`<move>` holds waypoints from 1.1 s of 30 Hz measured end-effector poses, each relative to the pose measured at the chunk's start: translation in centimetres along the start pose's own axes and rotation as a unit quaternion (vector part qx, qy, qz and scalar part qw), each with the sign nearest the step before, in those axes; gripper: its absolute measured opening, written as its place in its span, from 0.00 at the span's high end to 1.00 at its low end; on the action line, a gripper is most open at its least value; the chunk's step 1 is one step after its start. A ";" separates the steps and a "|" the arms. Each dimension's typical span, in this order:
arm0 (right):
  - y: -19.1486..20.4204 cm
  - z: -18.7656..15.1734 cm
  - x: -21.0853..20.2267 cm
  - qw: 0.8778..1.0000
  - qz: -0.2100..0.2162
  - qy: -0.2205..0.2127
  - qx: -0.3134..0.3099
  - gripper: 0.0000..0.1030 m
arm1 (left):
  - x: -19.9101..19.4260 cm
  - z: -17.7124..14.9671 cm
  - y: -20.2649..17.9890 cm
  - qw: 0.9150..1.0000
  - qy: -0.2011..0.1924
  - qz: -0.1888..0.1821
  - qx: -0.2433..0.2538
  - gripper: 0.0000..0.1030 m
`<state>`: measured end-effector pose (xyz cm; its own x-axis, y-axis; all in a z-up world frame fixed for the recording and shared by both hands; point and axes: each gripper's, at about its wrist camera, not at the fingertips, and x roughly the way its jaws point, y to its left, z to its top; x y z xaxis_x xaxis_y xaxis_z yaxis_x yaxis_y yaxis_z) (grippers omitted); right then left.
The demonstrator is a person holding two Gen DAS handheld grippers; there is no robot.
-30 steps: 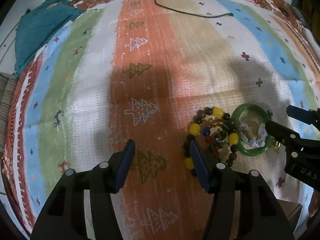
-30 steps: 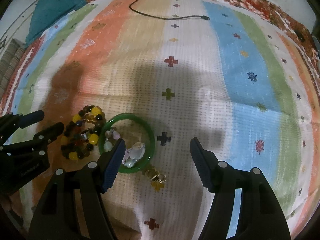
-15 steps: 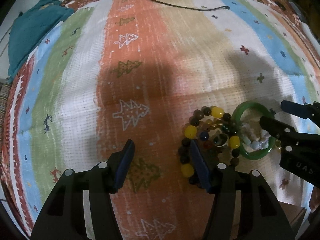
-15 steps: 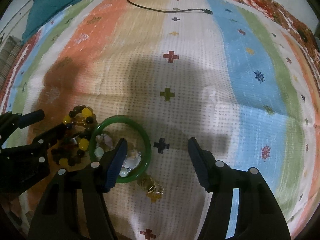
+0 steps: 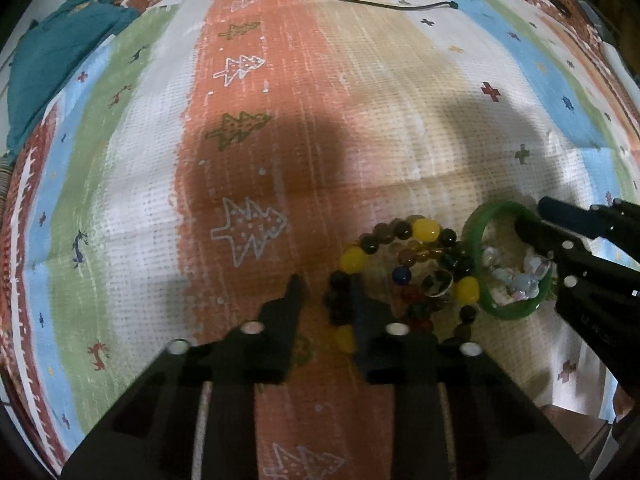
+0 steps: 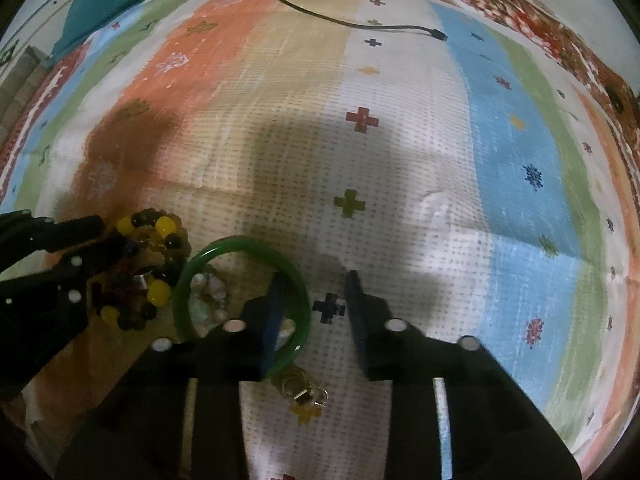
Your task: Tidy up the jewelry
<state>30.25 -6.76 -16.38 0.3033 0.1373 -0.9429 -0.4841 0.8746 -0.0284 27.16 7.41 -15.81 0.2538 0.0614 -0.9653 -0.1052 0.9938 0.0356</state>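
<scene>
A pile of jewelry lies on a striped cloth. A beaded bracelet [image 5: 404,276] with yellow and dark beads lies beside a green bangle [image 5: 486,300], which rings some pale stones [image 5: 516,276]. Small gold pieces [image 6: 304,396] lie just below the bangle [image 6: 240,246]. My left gripper [image 5: 326,288] is partly closed, its jaws astride the bracelet's left edge. My right gripper [image 6: 314,286] is partly closed, its jaws astride the bangle's right rim. Neither has closed on anything. The bracelet also shows in the right wrist view [image 6: 154,264].
A black cable [image 5: 360,0] lies across the far part of the cloth. A teal cloth [image 5: 52,60] is bunched at the far left. The striped cloth [image 6: 500,200] stretches wide to the right.
Both grippers have moved down toward the jewelry and narrowed their jaws. The left now straddles the beaded bracelet's edge and the right straddles the bangle's rim.
</scene>
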 end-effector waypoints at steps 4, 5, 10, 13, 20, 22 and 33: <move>0.3 -0.1 -0.2 1.000 -0.001 -0.006 -0.002 0.89 | -0.3 0.2 0.2 1.000 -0.002 -0.003 -0.011 0.91; 0.3 0.0 -0.2 1.000 0.003 -0.006 0.000 0.90 | -0.5 0.2 0.3 1.000 -0.001 -0.008 -0.016 0.91; 0.1 -0.3 -1.9 1.000 0.005 -0.016 -0.006 0.92 | -2.3 0.0 0.4 1.000 -0.013 -0.013 -0.023 0.91; 0.3 -0.5 -2.9 1.000 0.004 -0.020 -0.012 0.92 | -3.8 0.0 0.4 0.999 -0.024 -0.021 -0.028 0.91; 0.3 -1.2 -4.8 0.999 -0.001 -0.033 -0.014 0.92 | -6.9 -1.0 -0.2 0.998 -0.049 -0.035 -0.016 0.91; 0.2 -1.3 -5.5 0.999 -0.007 -0.041 -0.009 0.92 | -7.3 -0.9 -0.3 0.998 -0.051 -0.035 -0.017 0.91; -0.1 -2.2 -7.2 0.999 -0.005 -0.049 0.003 0.92 | -10.0 -1.5 -0.6 0.996 -0.080 -0.038 -0.015 0.91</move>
<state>26.27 -8.84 -10.35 0.3868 0.1727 -0.9058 -0.4759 0.8788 -0.0357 23.28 6.09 -6.59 0.4111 0.0022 -0.9116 -0.1082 0.9930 -0.0464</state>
